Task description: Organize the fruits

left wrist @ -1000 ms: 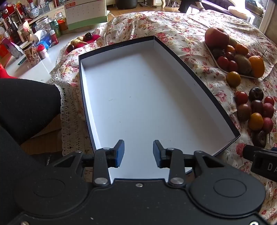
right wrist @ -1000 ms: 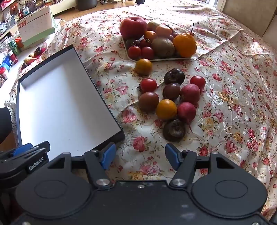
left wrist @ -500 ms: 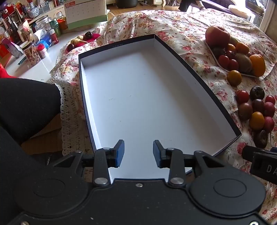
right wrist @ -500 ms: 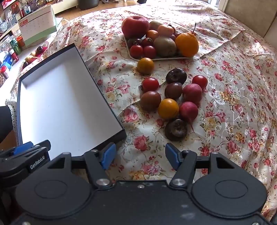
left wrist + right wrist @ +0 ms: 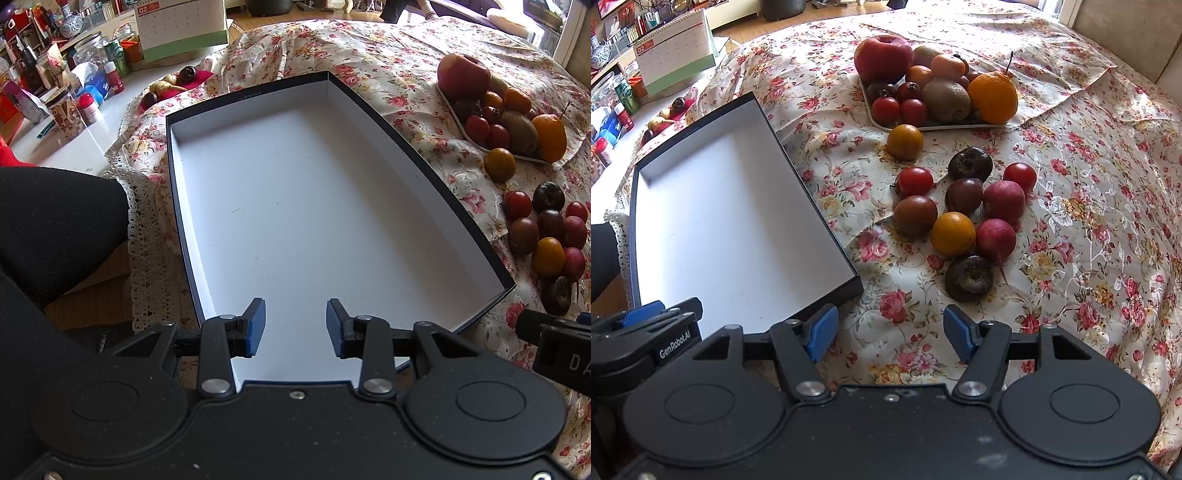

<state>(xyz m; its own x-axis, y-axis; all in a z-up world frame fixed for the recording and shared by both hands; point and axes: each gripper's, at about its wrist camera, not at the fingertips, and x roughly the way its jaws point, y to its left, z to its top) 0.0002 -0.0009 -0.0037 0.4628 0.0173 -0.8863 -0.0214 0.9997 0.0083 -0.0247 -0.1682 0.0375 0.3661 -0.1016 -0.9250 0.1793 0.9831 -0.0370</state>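
A shallow box (image 5: 436, 173) (image 5: 798, 173), dark outside and white inside, lies empty on the floral cloth. My left gripper (image 5: 295, 328) hangs open over its near end with nothing between the pads. To the right, several small fruits lie loose on the cloth: red tomatoes (image 5: 914, 181), orange ones (image 5: 952, 233), dark ones (image 5: 968, 278) and pink radishes (image 5: 996, 239). A white plate (image 5: 934, 127) behind them holds an apple (image 5: 882, 59), a kiwi (image 5: 946, 100) and an orange (image 5: 993, 96). My right gripper (image 5: 890, 334) is open above bare cloth, short of the dark fruit.
The floral cloth (image 5: 1089, 184) spreads wide to the right. A white counter (image 5: 66, 147) at far left carries jars, bottles and a desk calendar (image 5: 181, 29). A person's dark clothing (image 5: 55, 221) fills the left edge. The other gripper's body (image 5: 561, 354) shows at lower right.
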